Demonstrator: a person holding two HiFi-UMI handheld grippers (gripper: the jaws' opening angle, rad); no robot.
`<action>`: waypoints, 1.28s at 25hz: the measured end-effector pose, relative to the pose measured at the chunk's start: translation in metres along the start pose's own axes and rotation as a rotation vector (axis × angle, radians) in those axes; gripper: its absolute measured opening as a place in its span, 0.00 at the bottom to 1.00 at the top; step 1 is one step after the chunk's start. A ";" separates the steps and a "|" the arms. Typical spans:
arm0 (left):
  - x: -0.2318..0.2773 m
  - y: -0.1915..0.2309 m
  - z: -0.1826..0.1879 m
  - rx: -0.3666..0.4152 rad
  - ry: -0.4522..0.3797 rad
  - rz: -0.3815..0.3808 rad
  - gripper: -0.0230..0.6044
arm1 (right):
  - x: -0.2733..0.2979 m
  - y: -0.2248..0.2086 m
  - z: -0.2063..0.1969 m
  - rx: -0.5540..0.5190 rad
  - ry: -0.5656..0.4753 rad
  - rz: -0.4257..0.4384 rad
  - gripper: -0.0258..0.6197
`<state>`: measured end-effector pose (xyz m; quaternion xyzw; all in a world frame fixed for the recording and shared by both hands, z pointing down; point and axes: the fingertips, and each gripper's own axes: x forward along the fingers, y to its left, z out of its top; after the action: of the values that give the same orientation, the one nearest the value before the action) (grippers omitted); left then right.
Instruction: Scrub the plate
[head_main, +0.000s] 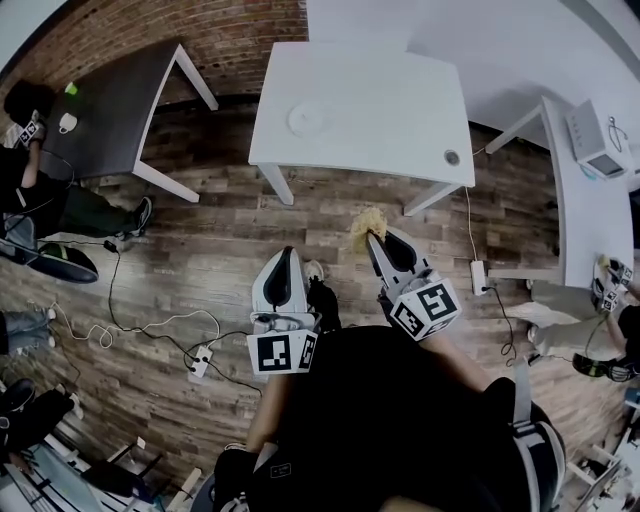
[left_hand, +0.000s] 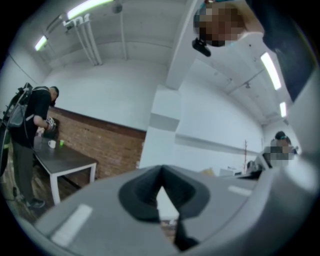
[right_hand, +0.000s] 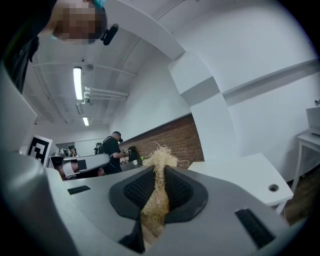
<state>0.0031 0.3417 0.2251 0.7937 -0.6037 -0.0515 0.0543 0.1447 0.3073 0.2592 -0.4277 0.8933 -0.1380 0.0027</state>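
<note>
Right hand-held gripper (head_main: 372, 237): jaws closed on a tuft of straw-coloured fibre scrubber (right_hand: 159, 159), which is pinched between the ribbed pads and sprouts past the tips. Held in the air above the wood floor (head_main: 200, 250), in front of the body.

Left hand-held gripper (head_main: 287, 252): jaws drawn together at the tips, nothing between them. Carried beside the right one, also clear of any surface.

Plate (head_main: 308, 118): small, round and white, lying flat on the white surface (head_main: 400, 120). It sits toward the surface's left half, well apart from both grippers and with nothing touching it.

Progress, as judged: the scrubber is in hand, so the tool is ready. No scrubbing contact shows. The surface is ahead across a stretch of open floor.

Remaining, as judged: close the gap to the surface, steady the plate (likely the left gripper's job), bring the scrubber down on it and work across its face
</note>
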 end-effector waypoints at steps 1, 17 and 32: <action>0.007 0.008 0.001 -0.008 0.000 -0.004 0.04 | 0.009 -0.001 0.001 0.002 0.002 -0.003 0.12; 0.112 0.103 0.008 -0.091 -0.002 -0.086 0.04 | 0.138 -0.016 0.025 0.006 0.028 -0.065 0.12; 0.178 0.120 0.002 -0.097 0.035 -0.124 0.04 | 0.181 -0.061 0.032 0.036 0.038 -0.126 0.12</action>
<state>-0.0643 0.1386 0.2379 0.8268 -0.5491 -0.0699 0.0999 0.0805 0.1251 0.2642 -0.4805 0.8618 -0.1619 -0.0155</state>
